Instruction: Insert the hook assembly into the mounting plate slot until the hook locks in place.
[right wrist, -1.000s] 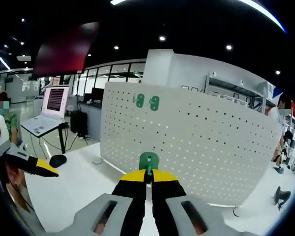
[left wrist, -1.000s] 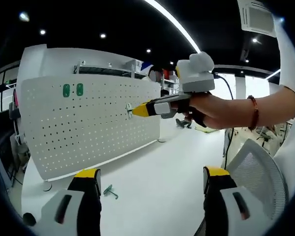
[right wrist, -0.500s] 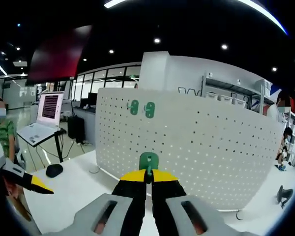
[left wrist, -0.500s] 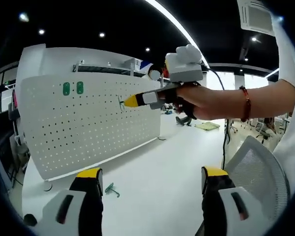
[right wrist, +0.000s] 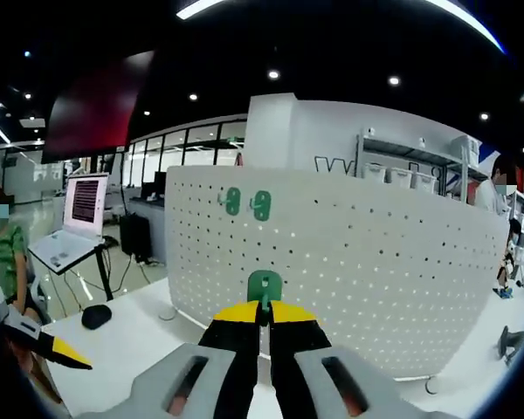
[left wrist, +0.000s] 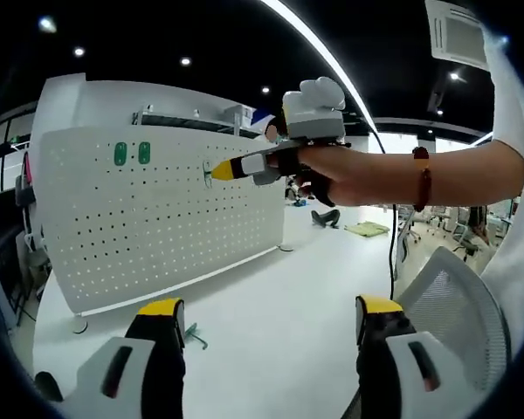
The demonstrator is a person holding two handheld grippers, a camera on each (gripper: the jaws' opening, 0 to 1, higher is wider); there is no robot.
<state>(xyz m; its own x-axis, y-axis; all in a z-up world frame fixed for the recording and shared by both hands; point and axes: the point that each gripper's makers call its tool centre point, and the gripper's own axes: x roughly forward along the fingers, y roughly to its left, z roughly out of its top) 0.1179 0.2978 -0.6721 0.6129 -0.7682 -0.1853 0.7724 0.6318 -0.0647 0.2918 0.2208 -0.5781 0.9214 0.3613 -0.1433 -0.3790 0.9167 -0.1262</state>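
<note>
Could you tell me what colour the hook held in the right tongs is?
Green hook, clearest in the right gripper view.

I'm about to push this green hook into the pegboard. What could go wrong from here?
1. The right gripper pinches the green hook only by its lower edge, so it may twist or slip when pressed against the pegboard.
2. The holes are many and alike; the hook could land out of line with the two mounted green hooks.
3. The left gripper is open and idle, so the freestanding board may tip or slide under the push.

No legible txt, labels, brands or nos. on anything in view.
</note>
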